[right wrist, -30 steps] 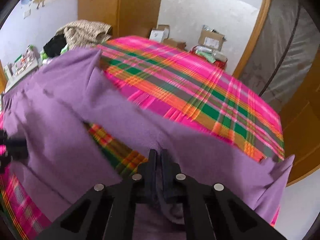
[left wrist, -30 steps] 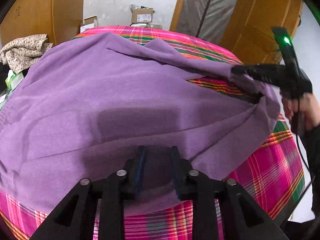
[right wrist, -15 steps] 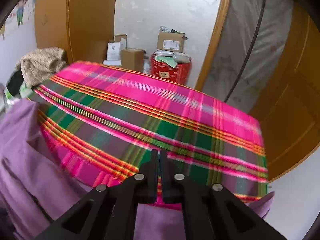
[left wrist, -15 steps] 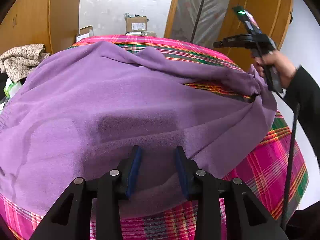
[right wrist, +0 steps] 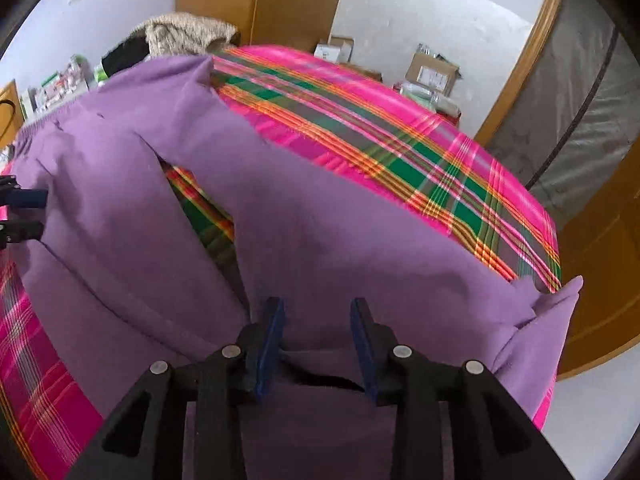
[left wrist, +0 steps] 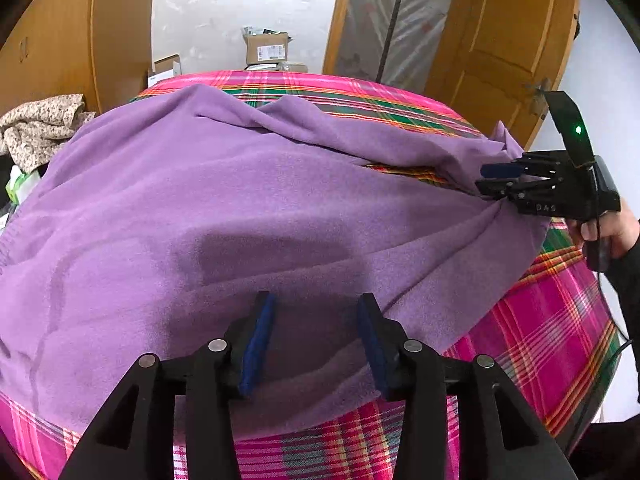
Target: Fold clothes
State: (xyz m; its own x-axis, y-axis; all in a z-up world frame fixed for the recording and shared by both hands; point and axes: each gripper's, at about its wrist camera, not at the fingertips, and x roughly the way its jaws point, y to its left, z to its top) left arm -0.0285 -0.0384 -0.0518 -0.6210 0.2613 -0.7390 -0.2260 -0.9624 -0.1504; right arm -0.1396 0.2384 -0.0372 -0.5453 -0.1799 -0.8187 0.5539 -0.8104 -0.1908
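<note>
Both sets of jaws have parted since a second ago, when each was pinching purple cloth, and the right gripper, lifted clear half a second back, is down at the cloth again. At far left of the left wrist view a patterned heap [left wrist: 38,124] lies beyond the edge of the plaid surface [left wrist: 552,320]. Across most of that surface spreads the purple garment [left wrist: 224,200], its near hem at lower centre. The left gripper [left wrist: 312,340] hovers over that hem, jaws spreading, cloth lying loose between the blue pads [left wrist: 256,344]. At right the right gripper [left wrist: 490,180] meets a bunched corner of the garment, a hand [left wrist: 612,232] on its handle. In the right wrist view its jaws are opening too, purple fabric slack between them [right wrist: 316,340].
</note>
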